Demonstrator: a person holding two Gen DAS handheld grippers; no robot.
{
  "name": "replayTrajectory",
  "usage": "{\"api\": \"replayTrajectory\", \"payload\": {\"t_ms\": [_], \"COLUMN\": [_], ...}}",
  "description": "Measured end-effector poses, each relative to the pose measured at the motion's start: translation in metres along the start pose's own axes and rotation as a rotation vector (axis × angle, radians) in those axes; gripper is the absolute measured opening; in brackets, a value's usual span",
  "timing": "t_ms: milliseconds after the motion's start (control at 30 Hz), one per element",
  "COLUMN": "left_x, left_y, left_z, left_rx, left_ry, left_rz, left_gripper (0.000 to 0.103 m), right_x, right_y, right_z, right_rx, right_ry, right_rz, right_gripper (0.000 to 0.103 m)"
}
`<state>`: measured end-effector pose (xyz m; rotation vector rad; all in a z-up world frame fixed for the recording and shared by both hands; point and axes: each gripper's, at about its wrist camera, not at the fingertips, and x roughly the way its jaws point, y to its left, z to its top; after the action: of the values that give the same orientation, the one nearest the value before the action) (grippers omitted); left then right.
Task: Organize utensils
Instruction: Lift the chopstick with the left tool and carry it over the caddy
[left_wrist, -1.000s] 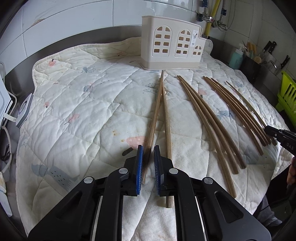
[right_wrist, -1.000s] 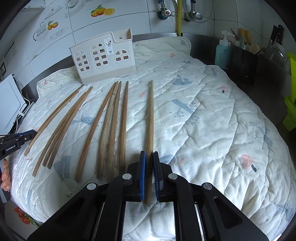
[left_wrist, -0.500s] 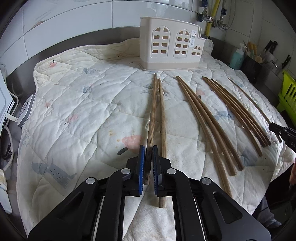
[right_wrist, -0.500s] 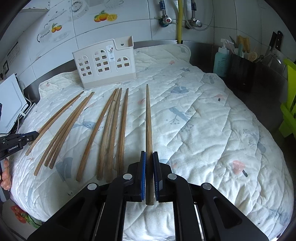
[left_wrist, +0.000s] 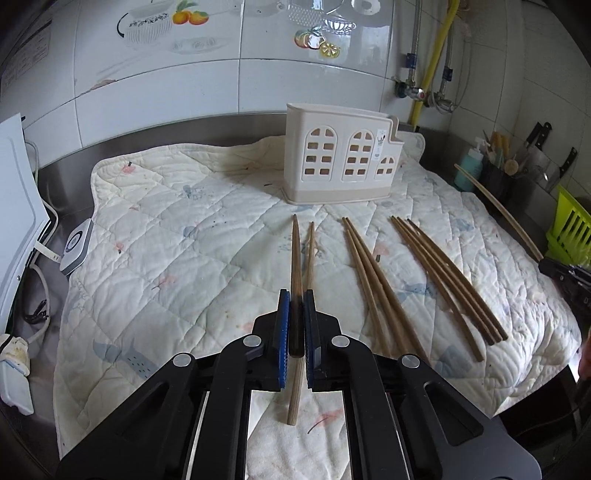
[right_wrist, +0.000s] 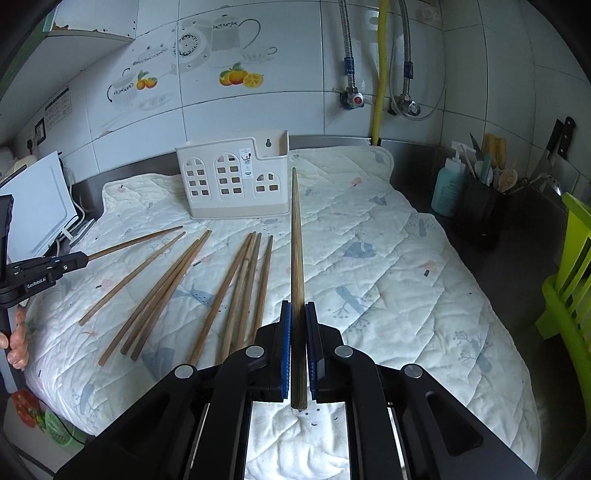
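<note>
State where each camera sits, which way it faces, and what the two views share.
Left wrist: on the left gripper, facing the wall over the quilt; its own fingers clamp a chopstick; the right gripper's tip shows.
Right wrist: on the right gripper, facing the same wall; its fingers clamp another chopstick; the left gripper shows.
Shared: utensil holder, loose chopsticks.

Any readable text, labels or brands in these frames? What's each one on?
"GenRobot.AI": printed in white on the black body of the left tongs, seen from the right wrist view.
Sticker on the cream utensil holder: small icons and print, too small to read.
Wall plate of small print at the far left on the tiles: blurred, unreadable.
Teal bottle: label print too faint to read.
</note>
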<state>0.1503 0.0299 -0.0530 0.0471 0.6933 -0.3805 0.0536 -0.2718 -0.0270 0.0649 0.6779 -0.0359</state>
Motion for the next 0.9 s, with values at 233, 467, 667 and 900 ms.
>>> {"api": "replayTrajectory", "payload": {"t_ms": [233, 467, 667, 900], "left_x": [-0.008, -0.01, -0.007, -0.005], "left_y": [-0.008, -0.014, -0.015, -0.022], "left_z": [0.015, 0.028, 0.041, 0.053], "left_rx": [0.012, 0.019, 0.015, 0.03], "left_ry": [-0.07, -0.103, -0.109, -0.12], "left_rz": [0.007, 0.003, -0.007, -0.014], "left_gripper": [0.005, 0.005, 0.005, 0.005], "right_x": [0.0, -0.003, -0.001, -0.003], "right_y": [0.007, 0.005, 0.008, 0.007], "right_z": [0.001, 0.0, 0.005, 0.014], "right_rx": [-0.049, -0.051, -0.079, -0.076], "right_ry": [0.017, 0.023, 0.032, 0.011], "right_rz": [0.01, 0.02, 0.025, 0.02], "right_gripper": [0.007, 0.007, 0.007, 0.007]}}
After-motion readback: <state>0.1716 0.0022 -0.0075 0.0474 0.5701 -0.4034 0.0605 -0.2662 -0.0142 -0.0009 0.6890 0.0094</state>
